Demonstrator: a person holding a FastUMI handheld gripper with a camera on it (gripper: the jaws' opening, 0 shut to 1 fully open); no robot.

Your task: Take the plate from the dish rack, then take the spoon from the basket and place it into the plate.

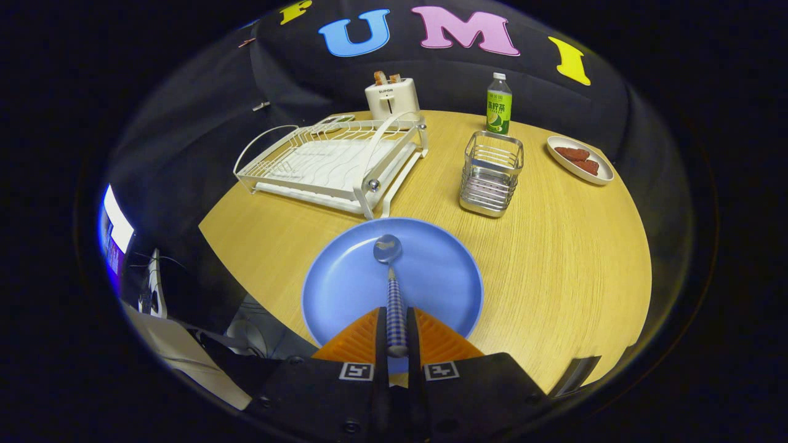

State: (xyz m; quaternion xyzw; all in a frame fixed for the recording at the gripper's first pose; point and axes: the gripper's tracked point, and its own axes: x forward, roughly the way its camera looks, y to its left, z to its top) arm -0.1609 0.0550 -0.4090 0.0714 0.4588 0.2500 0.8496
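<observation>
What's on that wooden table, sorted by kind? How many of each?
Plates: 2, a blue plate and a white plate holding brown food
Spoon: 1, over the blue one, clamped by the gripper fingers
Dish rack: 1
Basket: 1
Toaster: 1
Bottle: 1
Total: 7

**Few Words to Read**

The toaster (pixel 392 97) has one short dark word on its front. The bottle (pixel 498 104) wears a green label with big signs. Two black-and-white square marks sit on the gripper (pixel 397 317), whose fingers pinch the spoon (pixel 388 249) handle over the plate (pixel 345 289).
</observation>
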